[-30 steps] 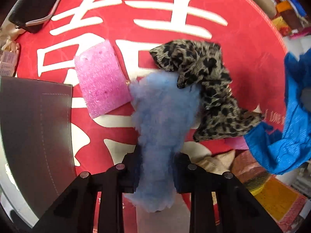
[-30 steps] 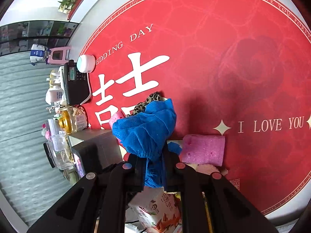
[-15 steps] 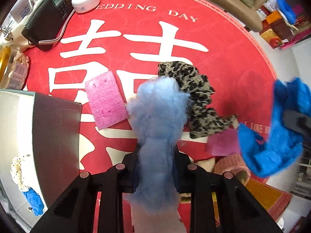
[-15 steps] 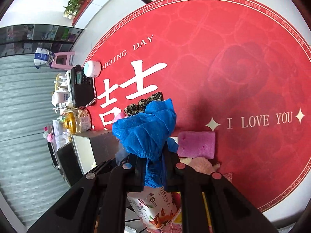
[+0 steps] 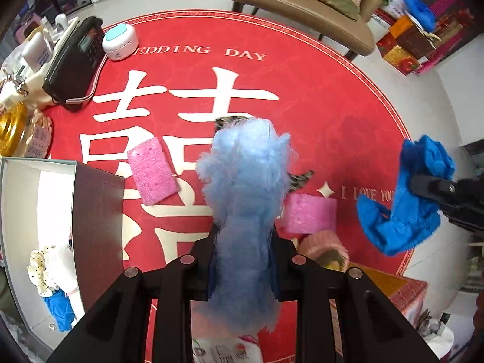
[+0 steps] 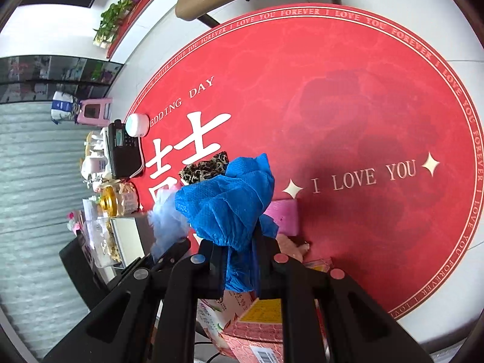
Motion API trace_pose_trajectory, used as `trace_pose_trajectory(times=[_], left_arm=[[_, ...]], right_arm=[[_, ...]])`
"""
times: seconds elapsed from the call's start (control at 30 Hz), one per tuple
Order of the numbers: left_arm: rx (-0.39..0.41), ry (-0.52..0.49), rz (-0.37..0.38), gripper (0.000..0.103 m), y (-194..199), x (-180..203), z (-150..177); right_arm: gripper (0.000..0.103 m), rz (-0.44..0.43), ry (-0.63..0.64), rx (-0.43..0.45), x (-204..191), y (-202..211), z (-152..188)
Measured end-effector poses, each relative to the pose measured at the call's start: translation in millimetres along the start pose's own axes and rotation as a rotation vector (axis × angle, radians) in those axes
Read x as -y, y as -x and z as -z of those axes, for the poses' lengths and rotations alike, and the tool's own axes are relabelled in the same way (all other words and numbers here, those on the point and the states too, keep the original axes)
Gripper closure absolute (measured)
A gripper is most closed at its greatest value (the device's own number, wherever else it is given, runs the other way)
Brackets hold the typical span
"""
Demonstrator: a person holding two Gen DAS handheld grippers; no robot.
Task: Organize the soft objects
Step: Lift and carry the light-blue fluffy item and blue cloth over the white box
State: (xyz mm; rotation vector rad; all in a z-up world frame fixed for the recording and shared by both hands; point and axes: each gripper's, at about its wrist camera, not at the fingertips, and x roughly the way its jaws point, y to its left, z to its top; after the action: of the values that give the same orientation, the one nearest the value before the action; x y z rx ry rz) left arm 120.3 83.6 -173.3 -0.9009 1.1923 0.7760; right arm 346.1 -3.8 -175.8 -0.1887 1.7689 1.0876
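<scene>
Holding both loads clear of the red mat rn: your left gripper has its jaws clamped on the pale blue fluff wad, centre of the left-wrist frame, and your right gripper is pinched on the crumpled blue cloth, centre of its own frame (far right edge in the left view).

Likely drop target, imo, is the open box at lower left of the left-wrist frame, w/ soft bits already inside.

Risks from here:
- Fluff is loose fibre; it could shed or snag on the jaws at release, so part stays stuck.
- Cloth hangs low below the jaws & may drag across the pink sponges or the leopard-print fabric on the way.
- Both arms heading left together = collision risk; go one at a time.
- The fluff blocks much of your left view, so aim at the box rim is partly blind.
</scene>
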Motion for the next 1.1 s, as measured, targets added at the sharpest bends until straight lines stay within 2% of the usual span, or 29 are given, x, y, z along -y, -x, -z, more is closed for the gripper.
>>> trace_pose_trajectory(times=[0.3, 0.63, 1.1], left_arm=[[0.027, -0.056, 0.012, 0.075, 34.0, 25.0, 28.1], [0.026, -0.099, 0.046, 0.075, 65.8, 42.1, 80.7], [0.048, -0.087, 0.011, 0.075, 109.9, 8.0, 144.7]], right_arm=[[0.089, 0.006, 0.088, 0.043, -15.3, 33.9, 19.1], [0.089, 0.051, 0.152, 0.078, -28.0, 75.4, 69.6], [0.089, 0.144, 0.205, 0.080, -37.4, 102.2, 138.6]])
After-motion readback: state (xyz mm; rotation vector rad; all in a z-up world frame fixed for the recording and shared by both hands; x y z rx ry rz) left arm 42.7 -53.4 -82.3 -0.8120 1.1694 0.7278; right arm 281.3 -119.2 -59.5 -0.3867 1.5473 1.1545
